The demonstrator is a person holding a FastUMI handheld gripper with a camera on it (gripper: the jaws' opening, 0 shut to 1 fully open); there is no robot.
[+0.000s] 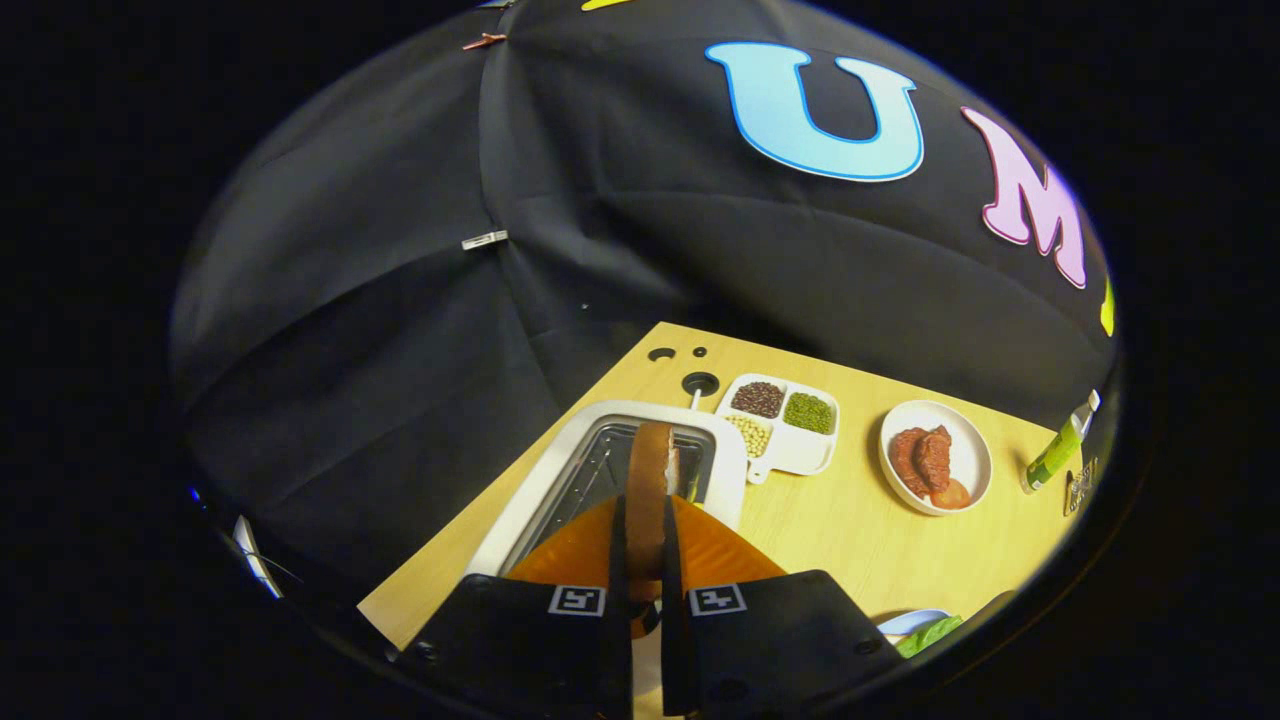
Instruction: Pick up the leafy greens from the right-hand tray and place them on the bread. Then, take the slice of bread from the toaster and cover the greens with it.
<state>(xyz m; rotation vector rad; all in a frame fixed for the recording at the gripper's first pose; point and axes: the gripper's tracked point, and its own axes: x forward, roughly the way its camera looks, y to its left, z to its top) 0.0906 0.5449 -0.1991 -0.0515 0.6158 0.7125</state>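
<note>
Bread slice (pixel 650 470) sits edge-on between the gripper (pixel 642 545) fingers, both pressing its faces; jaws nearly closed on it, so it's gripped. Slice stands upright, brown crust showing along its top edge, a bit of pale crumb on its right face.

Toaster (pixel 560 470) is directly under and beyond the slice: white body, dark metal slot running away from the fingers. Slice's far end overlaps the slot; can't tell from this angle if its lower edge is still inside or just clear.

Landmark = toaster.
- Just right of it: white divided tray (pixel 800 455) with three filled pockets, dark brown beans, green beans, pale yellow beans, one pocket bare.
- Farther right of the tray: round white plate (pixel 965 450) holding reddish-brown meat pieces (pixel 925 460).
- Well right, near the table edge: green and white tube (pixel 1055 450) lying tilted.
- Near side, right of the fingers: greens (pixel 930 633) on a pale dish, only a sliver visible.
- Behind the toaster: dark round holes in the table (pixel 850 550), wood-coloured top.
</note>
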